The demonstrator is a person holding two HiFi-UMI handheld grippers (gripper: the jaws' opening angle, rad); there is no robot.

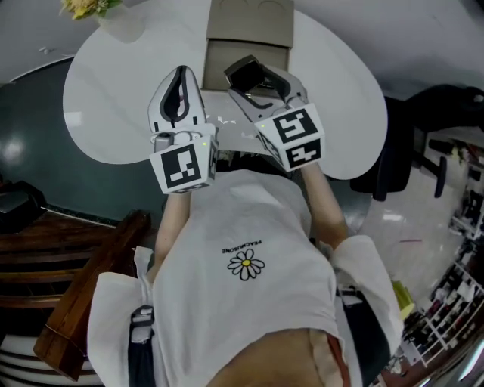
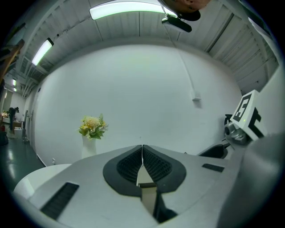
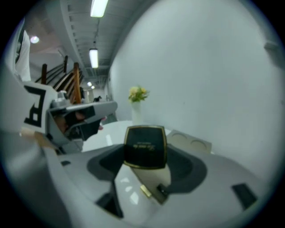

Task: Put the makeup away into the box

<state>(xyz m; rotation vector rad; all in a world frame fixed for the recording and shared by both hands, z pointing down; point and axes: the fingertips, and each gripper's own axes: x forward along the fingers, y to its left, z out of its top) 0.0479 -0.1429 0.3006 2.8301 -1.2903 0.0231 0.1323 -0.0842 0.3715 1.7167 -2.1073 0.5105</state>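
A black makeup compact [image 3: 144,147] with a gold rim is clamped upright in my right gripper [image 3: 144,155]; from the head view the compact [image 1: 245,74] shows at the tip of the right gripper [image 1: 249,75], raised over the table's near side. The beige box [image 1: 249,34] stands just beyond it on the white round table [image 1: 113,106], and a corner of the box [image 3: 190,141] shows behind the compact. My left gripper [image 1: 181,75] is held beside the right one, its jaws pressed together with nothing between them [image 2: 142,153].
A white vase of yellow flowers [image 1: 89,7] stands at the table's far left edge; the flowers [image 2: 92,126] also show ahead of the left gripper. Dark wooden furniture [image 1: 83,302] is at the lower left and a dark chair [image 1: 408,151] to the right of the table.
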